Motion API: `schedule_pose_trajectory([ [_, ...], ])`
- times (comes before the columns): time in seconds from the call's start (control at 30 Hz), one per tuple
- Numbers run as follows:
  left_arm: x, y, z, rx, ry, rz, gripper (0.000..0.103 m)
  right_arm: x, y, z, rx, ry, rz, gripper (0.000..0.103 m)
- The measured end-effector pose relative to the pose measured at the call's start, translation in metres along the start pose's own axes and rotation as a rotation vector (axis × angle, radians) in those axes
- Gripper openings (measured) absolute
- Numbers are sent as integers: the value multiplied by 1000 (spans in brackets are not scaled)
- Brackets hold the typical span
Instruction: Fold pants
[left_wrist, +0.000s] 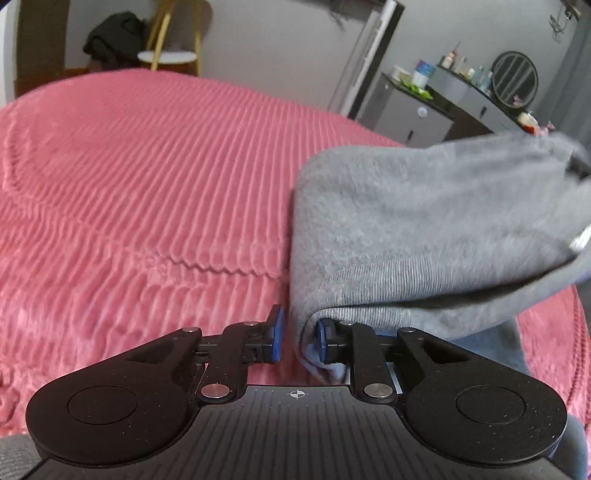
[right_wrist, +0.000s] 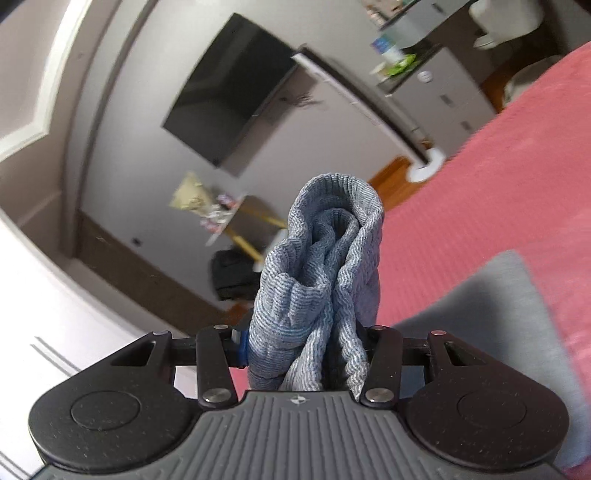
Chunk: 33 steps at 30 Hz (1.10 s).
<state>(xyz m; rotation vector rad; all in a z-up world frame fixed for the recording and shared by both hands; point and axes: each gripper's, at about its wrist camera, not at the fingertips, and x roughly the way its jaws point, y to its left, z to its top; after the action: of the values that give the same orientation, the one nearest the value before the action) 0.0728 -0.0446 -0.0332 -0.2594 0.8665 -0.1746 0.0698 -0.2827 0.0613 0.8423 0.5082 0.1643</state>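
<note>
on the left side, the left hand-held gripper (left_wrist: 298, 341) is low over the pink ribbed bedspread (left_wrist: 129, 184) and its blue pads (left_wrist: 275, 341) are narrow around a corner of the grey knitted pants (left_wrist: 424, 229). one pad is tucked under the cloth edge, the other stands just outside it with a small gap of pink visible, so i cannot tell if the pads really press on the cloth or only bracket it. the main body of the pants rises ahead and to the right of this hand-held gripper, folded over itself in a thick rounded layer, and its far end goes up and out of the view at the right.

on the right side, the right hand-held gripper (right_wrist: 301, 349) is clenched on a bunched, rolled bundle of the same grey pants (right_wrist: 321, 280). the bundle sticks out straight ahead between the fingers and fills the whole gap. this hand-held gripper is raised above the bed, with more grey cloth hanging below and to the right of it.

as a judgement, the task is about in the middle: the pants seem already doubled at least one time, but they are partly in the air and bunched. what is left is to lay the raised end down on the bed, flatten the layers and let go.
</note>
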Motion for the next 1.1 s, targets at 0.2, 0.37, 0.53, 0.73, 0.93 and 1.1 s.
schedule_pose_trajectory([
  [0.2, 5, 4, 1, -19, 75, -50, 34, 13, -75, -23, 43, 98, -320, 74],
  [0.37, 1, 9, 0, -32, 78, -193, 51, -16, -101, -54, 138, 94, -326, 78],
  [0.53, -15, 21, 3, -108, 31, -249, 54, -22, -108, -66, 206, 151, -290, 79],
  [0.73, -32, 17, 18, -125, -78, -167, 77, -15, -141, -78, 372, 120, -254, 78],
  [0.93, 17, 12, 11, -136, 14, -107, 76, 2, -143, -82, 403, 5, -216, 49],
  [1.1, 35, 23, 16, -183, 86, -107, 75, 15, -140, -83, 379, 15, -242, 53],
])
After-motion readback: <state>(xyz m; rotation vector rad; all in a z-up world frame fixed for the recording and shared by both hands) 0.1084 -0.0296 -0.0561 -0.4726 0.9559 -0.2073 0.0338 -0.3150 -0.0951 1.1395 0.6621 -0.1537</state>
